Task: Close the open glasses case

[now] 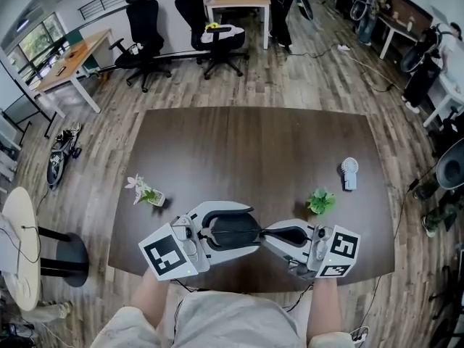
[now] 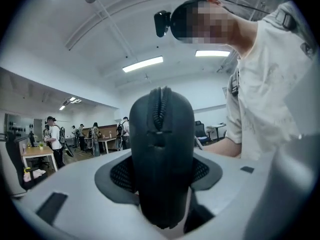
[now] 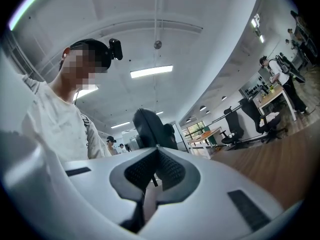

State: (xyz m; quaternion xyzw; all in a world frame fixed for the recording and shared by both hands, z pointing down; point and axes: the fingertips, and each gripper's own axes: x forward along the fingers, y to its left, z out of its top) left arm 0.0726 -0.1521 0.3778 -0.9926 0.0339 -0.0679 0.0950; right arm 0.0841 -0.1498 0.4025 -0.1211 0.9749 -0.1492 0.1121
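Observation:
The black glasses case point(image 1: 233, 232) hangs above the near edge of the dark table point(image 1: 254, 143). My left gripper point(image 1: 235, 233) is shut on it, one white jaw on either side. In the left gripper view the case point(image 2: 161, 159) fills the gap of the left gripper point(image 2: 161, 186), its zip seam running up the middle. My right gripper point(image 1: 267, 232) is shut, tips against the case's right end. In the right gripper view a thin dark tab, seemingly the zipper pull point(image 3: 152, 181), sits pinched in the right gripper point(image 3: 156, 151), with the case point(image 3: 150, 126) just beyond.
On the table stand a small pot with white flowers point(image 1: 148, 193), a small green plant point(image 1: 320, 201) and a little white fan point(image 1: 349, 172). A round stool point(image 1: 65, 256) stands to the left. Office chairs point(image 1: 145, 27) and desks lie beyond the table.

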